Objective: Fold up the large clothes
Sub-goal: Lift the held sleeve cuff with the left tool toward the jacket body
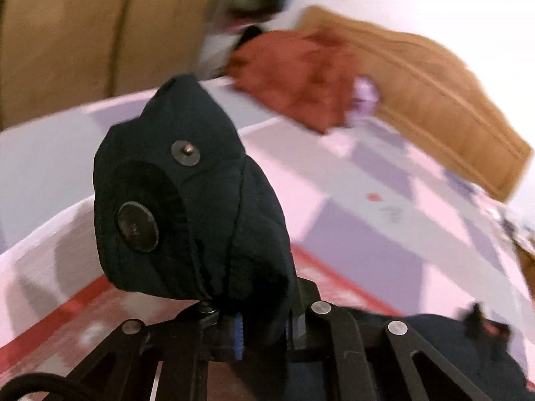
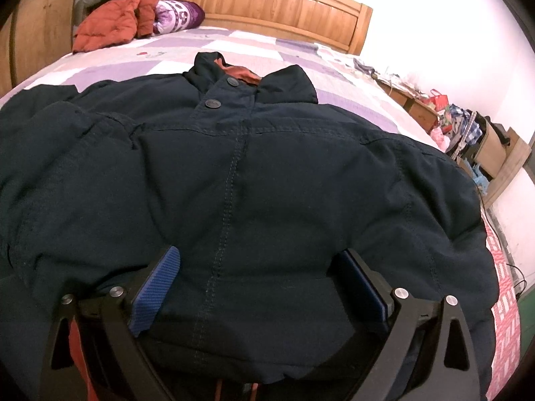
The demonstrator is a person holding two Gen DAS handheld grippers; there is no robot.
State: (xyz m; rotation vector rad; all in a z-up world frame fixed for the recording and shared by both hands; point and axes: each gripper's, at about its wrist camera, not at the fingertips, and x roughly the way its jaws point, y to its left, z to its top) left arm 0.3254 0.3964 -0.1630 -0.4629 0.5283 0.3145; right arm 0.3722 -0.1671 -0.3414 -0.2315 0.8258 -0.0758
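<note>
On the patchwork bed, the dark jacket lies spread, front up. Left gripper is clenched on a bunched cuff, lifted; right gripper gapes wide over the hem.

This is a home bedroom. A carved, honey-coloured wooden headboard stands at the head of a bed covered by a pink, lilac and white patchwork quilt. A purple-and-white patterned bolster pillow lies near the headboard, beside a crumpled rust-orange padded coat. A tall wooden wardrobe stands at one side, and low cluttered wooden cabinets line the white wall.
</note>
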